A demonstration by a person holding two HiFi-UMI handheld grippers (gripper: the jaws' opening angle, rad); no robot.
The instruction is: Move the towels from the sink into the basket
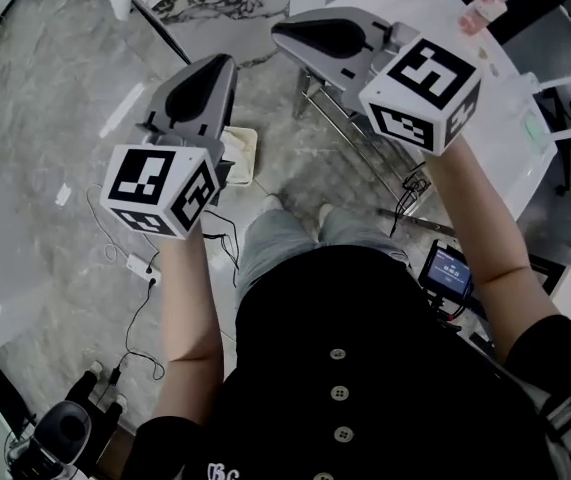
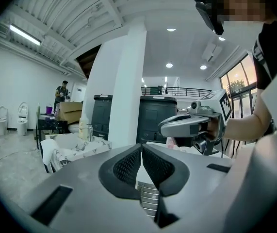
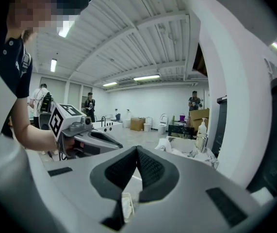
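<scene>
Towels are not in either claw right now; the only one I can pick out is a white cloth [image 3: 169, 143] hanging at one end of the marble-patterned sink [image 3: 196, 155], well away across the room, with a soap bottle [image 3: 202, 128] standing on top near it. The left gripper [image 2: 141, 152] has its two black pads pressed together with nothing between them; the right gripper [image 3: 137, 153] is the same, closed up tight and empty. The person holds both claws up in front of the chest, side by side and near each other, pointing almost flat out into the room; I think they are held like that because there is nothing to carry, and closed claws held high are easy to swing over to the sink. A pale tub [image 1: 243, 156] sits on the floor [image 1: 55, 118] just past the left gripper; it may be the basket, but I cannot be sure, as the claw hides part of it. The towel looks like it droops down over the sink's edge, so its long way seems to run from top to bottom, with the lower end pointing at the floor; it is small and bunched from here, so I cannot tell more than that. To my eye there is a towel left to fetch; the claws would have to go over to the sink and open up before they could grab it.
</scene>
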